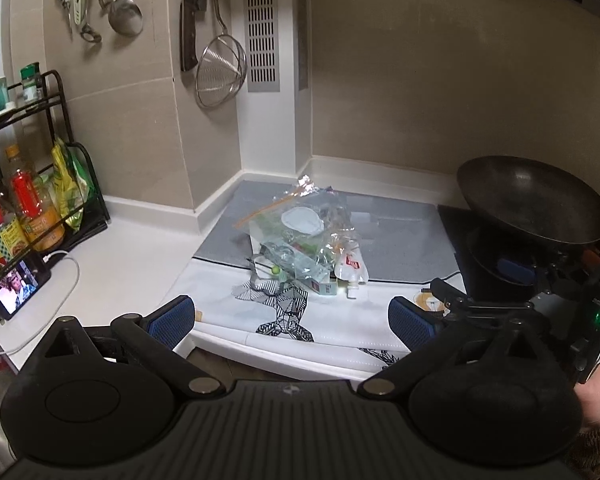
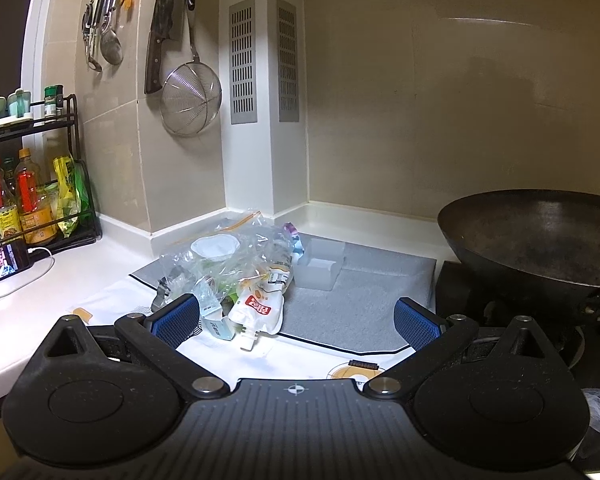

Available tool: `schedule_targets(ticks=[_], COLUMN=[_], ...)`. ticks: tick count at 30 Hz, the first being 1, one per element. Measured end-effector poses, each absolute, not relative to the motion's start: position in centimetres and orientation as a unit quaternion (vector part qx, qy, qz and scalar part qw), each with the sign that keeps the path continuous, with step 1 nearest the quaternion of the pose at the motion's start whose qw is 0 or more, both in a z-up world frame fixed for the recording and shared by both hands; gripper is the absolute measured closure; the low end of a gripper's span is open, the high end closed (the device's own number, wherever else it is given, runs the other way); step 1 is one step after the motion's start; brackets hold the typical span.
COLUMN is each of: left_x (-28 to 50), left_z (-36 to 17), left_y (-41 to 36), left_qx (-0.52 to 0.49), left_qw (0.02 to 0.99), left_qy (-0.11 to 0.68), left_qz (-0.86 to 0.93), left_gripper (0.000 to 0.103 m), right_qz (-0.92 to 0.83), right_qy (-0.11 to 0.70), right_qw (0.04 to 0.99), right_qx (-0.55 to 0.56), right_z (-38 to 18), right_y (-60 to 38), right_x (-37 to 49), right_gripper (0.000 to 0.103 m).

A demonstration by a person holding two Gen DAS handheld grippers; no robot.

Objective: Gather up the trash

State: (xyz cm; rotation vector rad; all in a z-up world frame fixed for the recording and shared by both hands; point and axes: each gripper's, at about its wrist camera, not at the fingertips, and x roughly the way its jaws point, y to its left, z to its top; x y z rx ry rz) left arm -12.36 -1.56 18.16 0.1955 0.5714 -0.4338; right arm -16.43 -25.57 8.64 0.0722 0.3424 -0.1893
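Right gripper [image 2: 296, 322] hangs with jaws spread wide, nothing between them. Dead ahead at twelve o'clock sits the trash pile [image 2: 236, 268], a white pouch [image 2: 258, 308] nearest. The dark wok [image 2: 540, 240] sits at two o'clock, the phone [image 2: 0, 266] at nine.

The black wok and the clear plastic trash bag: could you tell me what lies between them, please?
In the right wrist view, a translucent plastic box sits on the grey mat between them.
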Motion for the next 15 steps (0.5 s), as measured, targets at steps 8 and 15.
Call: schedule_targets(ticks=[8,15], left_x=[-11.9,-9.0], left_z=[16.3,11.4], left_y=[-1.3,-1.3], left_qx=[0.112,0.121], left_qw=[0.931,0.923], left_qy=[0.289,0.329], left_qz=[-0.193,-0.158], left_gripper=[0.0,0.0], right_qz=[-0.085,-0.068], right_qy=[0.176,0.178], right_qw=[0.98,0.98], right_qx=[0.041,0.054], right_z=[8.3,7.8], right_y=[-25.3,-24.8], right_x=[-16.2,-15.6], right_gripper=[0.0,0.0])
